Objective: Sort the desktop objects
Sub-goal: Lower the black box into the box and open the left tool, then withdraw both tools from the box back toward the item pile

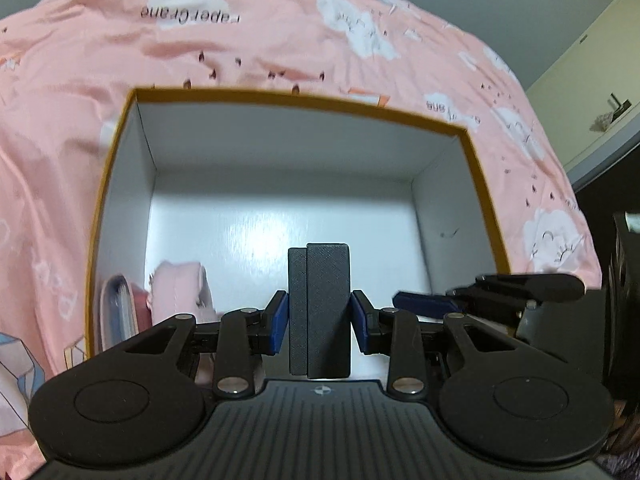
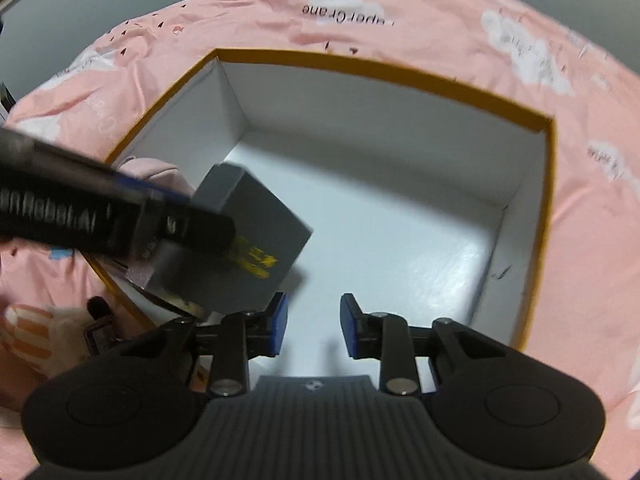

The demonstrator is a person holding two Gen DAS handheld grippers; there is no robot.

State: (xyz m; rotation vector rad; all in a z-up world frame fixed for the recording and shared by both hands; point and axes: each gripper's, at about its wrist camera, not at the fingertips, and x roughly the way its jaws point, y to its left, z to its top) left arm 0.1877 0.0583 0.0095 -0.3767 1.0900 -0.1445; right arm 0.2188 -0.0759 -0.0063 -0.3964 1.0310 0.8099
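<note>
Grey box [image 1: 319, 308]: pinched upright between left gripper [image 1: 319, 322] pads, above white-lined, orange-rimmed carton [image 1: 304, 98]. Right gripper [image 2: 312, 326]: jaws spread, nothing between. Pink pouch [image 1: 176, 292]: carton's left corner. Pink cloth [image 1: 240, 40]: beneath.

- An open cardboard box [image 2: 548, 216], with white inner walls and an orange rim, sits on pink bedding [image 2: 440, 20] printed with white clouds.
- The right gripper [image 2: 312, 326] hangs over the box's near edge, its blue-padded jaws apart with nothing between them, only the white floor below.
- The left gripper [image 2: 120, 216] reaches in over the box's left side, blurred, holding a dark grey case [image 2: 256, 236] with yellow lettering above the floor.
- A pink item [image 2: 156, 170] lies against the box's left wall, behind that case.
- Outside the box's left corner, an orange-and-white striped shape [image 2: 28, 332] lies on the bedding.
</note>
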